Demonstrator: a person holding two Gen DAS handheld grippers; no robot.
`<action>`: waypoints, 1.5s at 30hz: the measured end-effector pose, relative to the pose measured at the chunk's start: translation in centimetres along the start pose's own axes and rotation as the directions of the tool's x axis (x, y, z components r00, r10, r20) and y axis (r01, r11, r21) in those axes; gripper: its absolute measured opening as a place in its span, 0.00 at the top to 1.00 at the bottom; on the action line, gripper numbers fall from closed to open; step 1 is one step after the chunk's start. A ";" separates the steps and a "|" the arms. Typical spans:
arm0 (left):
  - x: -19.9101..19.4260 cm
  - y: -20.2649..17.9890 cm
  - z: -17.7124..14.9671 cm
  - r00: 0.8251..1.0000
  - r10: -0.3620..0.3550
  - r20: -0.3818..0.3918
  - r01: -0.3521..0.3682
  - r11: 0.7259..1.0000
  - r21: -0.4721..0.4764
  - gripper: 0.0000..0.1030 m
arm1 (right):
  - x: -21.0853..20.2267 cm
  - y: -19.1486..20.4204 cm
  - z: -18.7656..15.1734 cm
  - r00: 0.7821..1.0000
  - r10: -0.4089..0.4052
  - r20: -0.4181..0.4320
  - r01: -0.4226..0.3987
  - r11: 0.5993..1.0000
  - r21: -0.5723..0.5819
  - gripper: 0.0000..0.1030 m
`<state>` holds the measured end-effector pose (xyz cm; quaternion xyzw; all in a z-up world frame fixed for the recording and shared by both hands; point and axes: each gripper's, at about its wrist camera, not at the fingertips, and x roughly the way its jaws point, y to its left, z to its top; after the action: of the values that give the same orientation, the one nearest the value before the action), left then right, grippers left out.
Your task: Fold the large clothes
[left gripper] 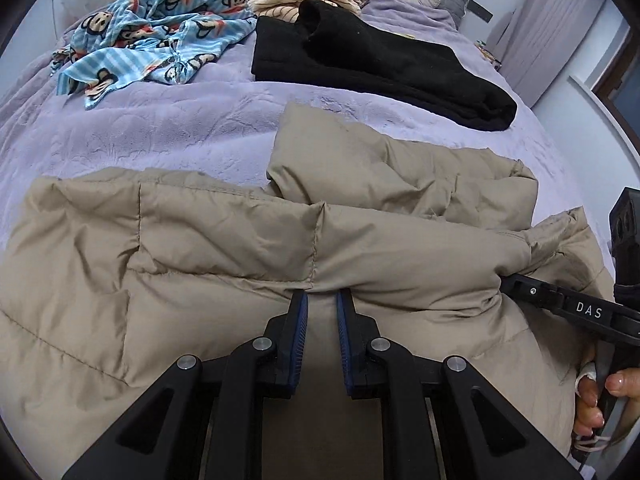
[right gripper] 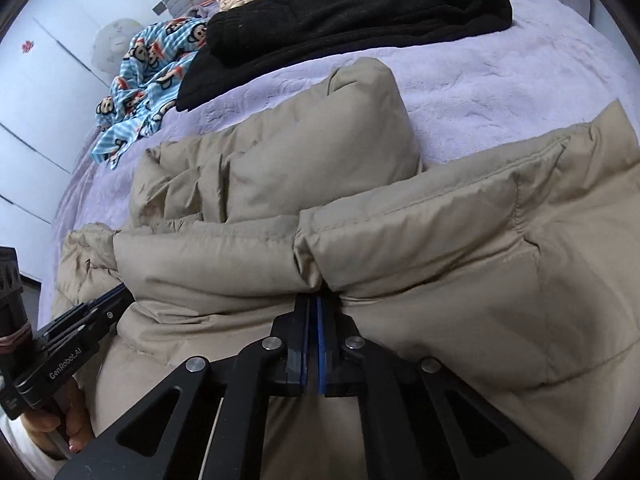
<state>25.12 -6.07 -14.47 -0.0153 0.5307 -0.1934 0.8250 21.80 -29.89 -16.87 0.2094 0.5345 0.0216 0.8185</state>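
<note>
On the bed (left gripper: 160,128), pinched beige jacket (left gripper: 200,240).

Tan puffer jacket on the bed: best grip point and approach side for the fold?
Grip the tan puffer jacket along its near folded edge, from the near side. That ridge bunches thin at the quilt seams. Left claw and right claw both pinch there.

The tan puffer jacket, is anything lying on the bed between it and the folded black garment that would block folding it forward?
Nothing visible. Bare purple blanket lies between the jacket and the black garment. Both tools already grip the jacket's near edge.
</note>
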 end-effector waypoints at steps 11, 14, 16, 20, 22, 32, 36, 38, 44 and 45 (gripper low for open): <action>-0.5 10.3 1.1 0.979 0.201 0.014 -0.200 0.978 -0.058 0.83 | -5.6 -11.5 1.2 0.987 -0.142 0.069 0.128 0.974 0.186 1.00; 1.2 9.0 1.1 0.964 0.266 0.025 -0.266 0.964 0.000 0.83 | -4.0 -14.0 1.1 0.993 -0.092 0.073 0.066 0.950 0.307 1.00; 2.0 9.1 1.3 0.962 0.272 0.020 -0.272 0.962 -0.006 0.83 | -3.1 -13.7 1.2 0.989 -0.125 0.074 0.099 0.954 0.283 1.00; 1.3 9.4 1.6 0.967 0.256 -0.014 -0.256 0.965 -0.057 0.83 | -2.5 -13.2 1.6 0.984 -0.166 0.064 0.145 0.957 0.253 1.00; 0.1 9.8 1.6 0.967 0.251 -0.035 -0.254 0.962 -0.098 0.83 | -3.2 -13.3 1.7 0.984 -0.167 0.053 0.148 0.953 0.263 1.00; -6.2 8.4 -1.9 0.950 0.305 -0.067 -0.309 0.950 -0.054 0.46 | -10.4 -9.6 -1.3 0.985 -0.131 0.109 0.102 0.965 0.241 0.48; -8.9 7.6 -4.0 0.941 0.337 -0.032 -0.339 0.937 -0.082 0.00 | -12.4 -8.7 -4.0 0.988 -0.104 0.112 0.071 0.961 0.268 0.48; -9.6 7.2 -5.0 0.943 0.328 -0.048 -0.331 0.939 -0.089 0.00 | -13.3 -8.3 -5.6 0.989 -0.094 0.112 0.060 0.960 0.275 0.48; -11.4 5.9 -7.6 0.950 0.302 -0.083 -0.308 0.948 -0.083 0.00 | -15.1 -7.1 -10.2 0.994 -0.069 0.089 0.039 0.953 0.302 0.41; -11.7 5.7 -8.0 0.949 0.302 -0.086 -0.309 0.948 -0.080 0.00 | -15.3 -7.1 -11.0 0.995 -0.057 0.083 0.028 0.949 0.313 0.36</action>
<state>15.58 4.56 -9.14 0.0358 0.5647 -0.0389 0.8236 4.19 -36.78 -9.91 0.3249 0.4978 -0.0901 0.7991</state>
